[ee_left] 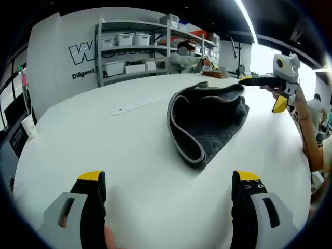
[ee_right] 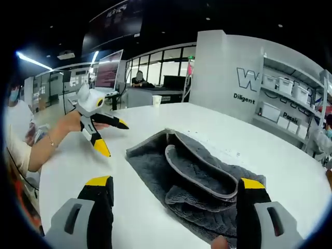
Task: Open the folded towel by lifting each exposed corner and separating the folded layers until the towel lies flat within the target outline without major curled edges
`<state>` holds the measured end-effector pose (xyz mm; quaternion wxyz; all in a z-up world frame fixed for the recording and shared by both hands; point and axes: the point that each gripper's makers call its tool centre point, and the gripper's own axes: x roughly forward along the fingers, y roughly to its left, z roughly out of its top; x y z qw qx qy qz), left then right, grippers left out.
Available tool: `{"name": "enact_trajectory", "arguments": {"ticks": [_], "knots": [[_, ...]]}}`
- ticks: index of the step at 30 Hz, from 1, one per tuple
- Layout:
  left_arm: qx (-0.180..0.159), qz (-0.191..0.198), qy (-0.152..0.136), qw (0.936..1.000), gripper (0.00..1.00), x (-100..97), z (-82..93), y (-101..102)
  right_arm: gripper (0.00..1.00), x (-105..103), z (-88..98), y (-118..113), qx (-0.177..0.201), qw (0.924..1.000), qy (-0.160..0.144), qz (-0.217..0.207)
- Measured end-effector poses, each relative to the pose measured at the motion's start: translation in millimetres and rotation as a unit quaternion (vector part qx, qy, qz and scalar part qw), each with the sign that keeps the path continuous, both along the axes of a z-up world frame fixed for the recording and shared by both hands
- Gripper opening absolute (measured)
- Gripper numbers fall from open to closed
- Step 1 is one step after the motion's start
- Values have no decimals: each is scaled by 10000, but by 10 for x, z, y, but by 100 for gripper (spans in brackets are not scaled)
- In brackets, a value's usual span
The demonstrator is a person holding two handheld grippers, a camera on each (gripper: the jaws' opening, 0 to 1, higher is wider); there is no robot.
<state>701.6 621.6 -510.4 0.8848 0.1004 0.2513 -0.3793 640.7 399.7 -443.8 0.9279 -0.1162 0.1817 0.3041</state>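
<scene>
White table (ee_left: 129, 155); rumpled grey towel (ee_left: 207, 122)

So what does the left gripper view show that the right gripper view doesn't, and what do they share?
Left gripper view: a long white strip lying flat on the table beyond the towel, and a person seated at the shelving unit.

Right gripper view: a white paper cup at the table's far edge, glass-walled offices behind it, and a wall screen.

Both: the grey towel, still folded and bunched on the white table, each view's own jaws spread wide, the other gripper open in a hand, and the lettered white wall.
</scene>
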Motion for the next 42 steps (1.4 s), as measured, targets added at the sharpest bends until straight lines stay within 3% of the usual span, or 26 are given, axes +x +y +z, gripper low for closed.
{"name": "enact_trajectory", "arguments": {"ticks": [12, 18, 23, 28, 35, 42], "knots": [[-98, -46, -71, 9999, 99, -21, 65, -26, 99, -54, 92, -25, -85, 9998, -172, 83], [-90, -30, -81, 9999, 99, -17, 72, -17, 99, -117, 228, -35, 36, 9993, -345, 103], [-69, -32, -74, 9999, 99, 12, 66, -17, 99, -98, 195, -42, 18, 9995, -304, 75], [-66, -24, -70, 10000, 99, 34, 68, -10, 97, 6, 117, -190, -283, 9987, -304, -286], [-74, -24, -74, 9999, 99, -5, 68, -18, 78, 87, -43, -391, -559, 9969, -116, -536], [-78, -28, -79, 9999, 99, -50, 68, -27, 51, 179, -114, -588, -569, 9944, -120, -877]]}}
